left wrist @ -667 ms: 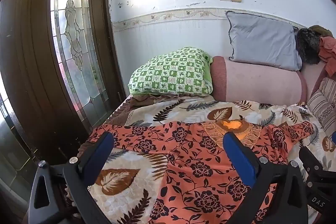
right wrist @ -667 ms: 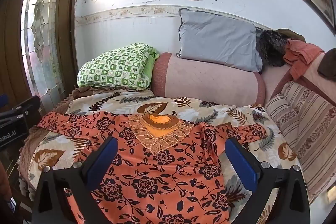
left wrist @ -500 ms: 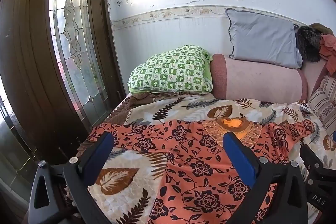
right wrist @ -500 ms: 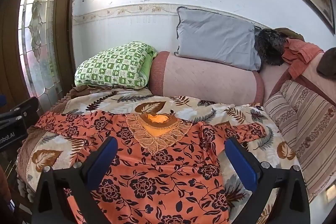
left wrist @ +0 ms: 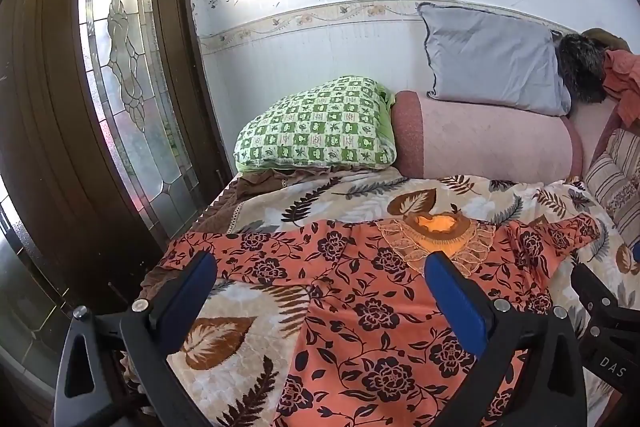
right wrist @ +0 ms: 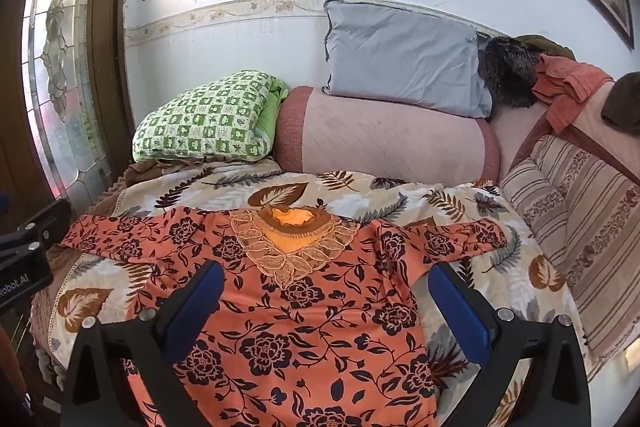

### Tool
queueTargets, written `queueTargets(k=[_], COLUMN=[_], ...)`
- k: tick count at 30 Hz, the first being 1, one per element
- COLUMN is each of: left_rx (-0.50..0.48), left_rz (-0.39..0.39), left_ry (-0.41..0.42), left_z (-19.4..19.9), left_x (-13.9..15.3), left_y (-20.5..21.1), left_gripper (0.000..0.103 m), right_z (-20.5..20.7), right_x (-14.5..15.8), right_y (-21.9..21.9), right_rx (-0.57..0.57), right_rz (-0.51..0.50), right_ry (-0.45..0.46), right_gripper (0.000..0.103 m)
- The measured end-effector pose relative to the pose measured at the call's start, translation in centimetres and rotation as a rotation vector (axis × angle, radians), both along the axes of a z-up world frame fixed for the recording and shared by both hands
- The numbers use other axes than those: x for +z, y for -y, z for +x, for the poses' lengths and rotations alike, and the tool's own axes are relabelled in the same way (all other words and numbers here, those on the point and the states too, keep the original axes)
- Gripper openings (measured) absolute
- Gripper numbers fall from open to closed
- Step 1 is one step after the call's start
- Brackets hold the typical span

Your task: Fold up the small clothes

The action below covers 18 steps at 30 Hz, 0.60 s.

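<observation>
An orange blouse with dark flowers (left wrist: pixel 360 307) (right wrist: pixel 304 315) lies spread flat on the leaf-print blanket (left wrist: pixel 328 199) (right wrist: pixel 404 199), sleeves out to both sides, lace neckline (right wrist: pixel 296 243) toward the wall. My left gripper (left wrist: pixel 320 267) is open and empty above the blouse's left side. My right gripper (right wrist: pixel 326 277) is open and empty above the blouse's chest. The right gripper's black body (left wrist: pixel 600 323) shows at the right edge of the left wrist view, and the left gripper's body (right wrist: pixel 28 251) at the left edge of the right wrist view.
A green checked pillow (left wrist: pixel 316 127) (right wrist: pixel 204 119), a pink bolster (left wrist: pixel 492 143) (right wrist: pixel 384 135) and a grey pillow (left wrist: pixel 492 63) (right wrist: pixel 400 59) line the wall. A glass-panelled wooden door (left wrist: pixel 120 87) stands left. Striped cushions (right wrist: pixel 580 219) and piled clothes (right wrist: pixel 568 87) are on the right.
Both grippers have risen or tilted slightly, so the bed sits a little lower in the views. The blouse has not moved and both jaws stay open.
</observation>
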<state>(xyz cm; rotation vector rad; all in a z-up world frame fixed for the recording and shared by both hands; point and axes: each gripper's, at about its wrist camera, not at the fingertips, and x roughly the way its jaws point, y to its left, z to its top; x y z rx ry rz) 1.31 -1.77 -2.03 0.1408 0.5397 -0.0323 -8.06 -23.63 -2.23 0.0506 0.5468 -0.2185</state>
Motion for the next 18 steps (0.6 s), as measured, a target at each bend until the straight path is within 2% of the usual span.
queueTargets(k=[9, 18], left_rx=[0.01, 0.066], left_rz=[0.006, 0.008], left_ry=[0.007, 0.03], left_z=[-0.1, -0.3], left_x=[0.4, 1.0], left_y=[-0.1, -2.1], left_gripper=[0.103, 0.103], right_z=[-0.1, 0.0], right_x=[0.3, 0.3], right_y=[0.4, 0.3], right_rx=[-0.006, 0.002], right_rz=[0.006, 0.006], right_ry=[0.006, 0.005], right_gripper=[0.103, 0.103])
